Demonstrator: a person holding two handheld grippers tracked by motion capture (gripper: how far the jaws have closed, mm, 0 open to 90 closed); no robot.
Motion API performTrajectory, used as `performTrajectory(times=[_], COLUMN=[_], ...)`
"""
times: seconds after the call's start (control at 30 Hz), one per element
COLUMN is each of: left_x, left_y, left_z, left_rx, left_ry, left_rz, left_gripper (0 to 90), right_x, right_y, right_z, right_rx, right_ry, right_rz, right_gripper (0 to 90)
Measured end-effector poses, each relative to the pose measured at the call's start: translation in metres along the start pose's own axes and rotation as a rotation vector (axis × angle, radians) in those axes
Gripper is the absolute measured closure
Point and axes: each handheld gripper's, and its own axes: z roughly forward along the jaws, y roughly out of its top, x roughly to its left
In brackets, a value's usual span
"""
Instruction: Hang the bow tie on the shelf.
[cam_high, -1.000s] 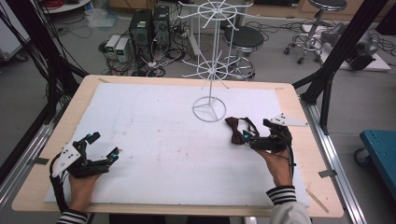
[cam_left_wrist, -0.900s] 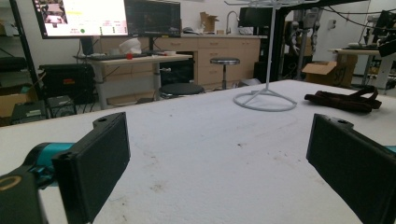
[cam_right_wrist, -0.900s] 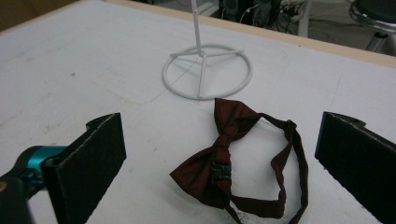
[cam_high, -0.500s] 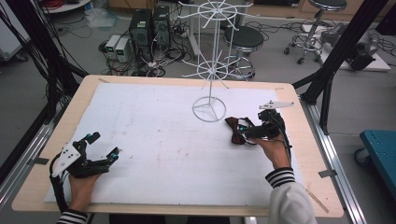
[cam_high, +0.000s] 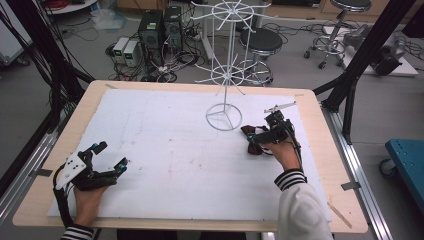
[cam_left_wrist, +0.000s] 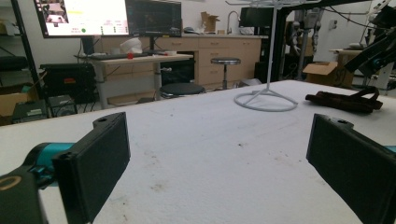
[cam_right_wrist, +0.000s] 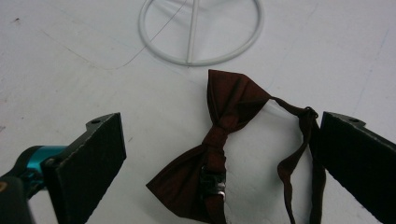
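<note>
Right, the right gripper (cam_high: 257, 141) sits at centre right of the high view, over the dark red bow tie (cam_high: 251, 139). From that angle hand and gripper cover most of the tie; only its left end shows. In the right gripper view the jaws are spread wide, nothing clamped, with the bow tie (cam_right_wrist: 219, 154) lying flat on the white mat between them. Its lower wing is cut off by the bottom edge of the frame, and the strap (cam_right_wrist: 299, 149) runs off at lower right, touching or just beside the right jaw; can't tell which. The wire stand's ring base (cam_right_wrist: 201, 30) sits just above the tie, its pole cropped at the top.

The left gripper (cam_high: 107, 165) is at lower left of the high view, low over the worktop (cam_high: 65, 135), jaws released and wide apart, holding nothing. In its own view the tie (cam_left_wrist: 345, 99) is a dark strip at far right, detail unreadable.
</note>
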Motion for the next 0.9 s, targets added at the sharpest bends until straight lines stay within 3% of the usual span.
performTrajectory(times=[0.43, 0.47, 0.77, 0.8, 0.9], left_x=[0.0, 0.0, 0.0, 0.0, 0.0], left_y=[0.0, 0.0, 0.0, 0.0, 0.0], left_z=[0.0, 0.0, 0.0, 0.0, 0.0], left_rx=[0.0, 0.0, 0.0, 0.0, 0.0], left_ry=[0.0, 0.0, 0.001, 0.0, 0.0], left_rz=[0.0, -0.001, 0.0, 0.0, 0.0], left_gripper=[6.6, 6.6, 6.5, 6.5, 6.6], right_x=[0.002, 0.002, 0.0, -0.001, 0.0], right_y=[0.01, 0.01, 0.008, 0.008, 0.007], right_z=[0.026, 0.029, 0.037, 0.039, 0.04], right_rx=[0.115, 0.137, 0.16, 0.176, 0.182], right_ry=[-0.036, -0.038, -0.045, -0.039, -0.039], right_rz=[0.03, 0.031, 0.045, 0.047, 0.042], right_gripper=[1.1, 5.8, 6.2, 12.2, 16.9])
